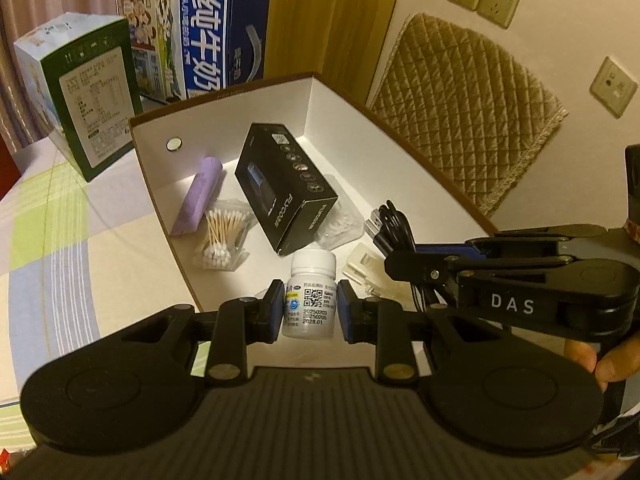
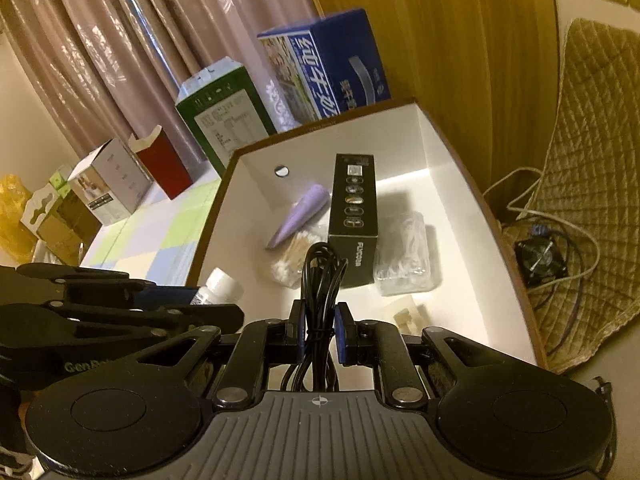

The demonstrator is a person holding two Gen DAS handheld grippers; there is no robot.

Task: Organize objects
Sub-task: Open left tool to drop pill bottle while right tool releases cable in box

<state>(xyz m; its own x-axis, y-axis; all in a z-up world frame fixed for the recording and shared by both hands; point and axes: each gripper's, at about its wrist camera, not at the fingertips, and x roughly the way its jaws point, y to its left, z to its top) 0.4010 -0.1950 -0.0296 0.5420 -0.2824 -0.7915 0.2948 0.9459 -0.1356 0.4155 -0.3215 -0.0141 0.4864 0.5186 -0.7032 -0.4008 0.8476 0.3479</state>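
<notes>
With both claws crowded over the near end of the white storage box (image 1: 320, 96), a knock between them looks the likeliest mishap. The left claw (image 1: 308, 310) is clamped on a small white pill bottle (image 1: 309, 300), held upright just above the box's near edge; the right claw (image 2: 320, 330) pinches a bundled black cable (image 2: 322, 280), whose loose loops could snag the black carton (image 2: 354, 216) or drag the cotton swabs (image 1: 222, 240) when released. A bottle dropped early may topple and roll.
</notes>
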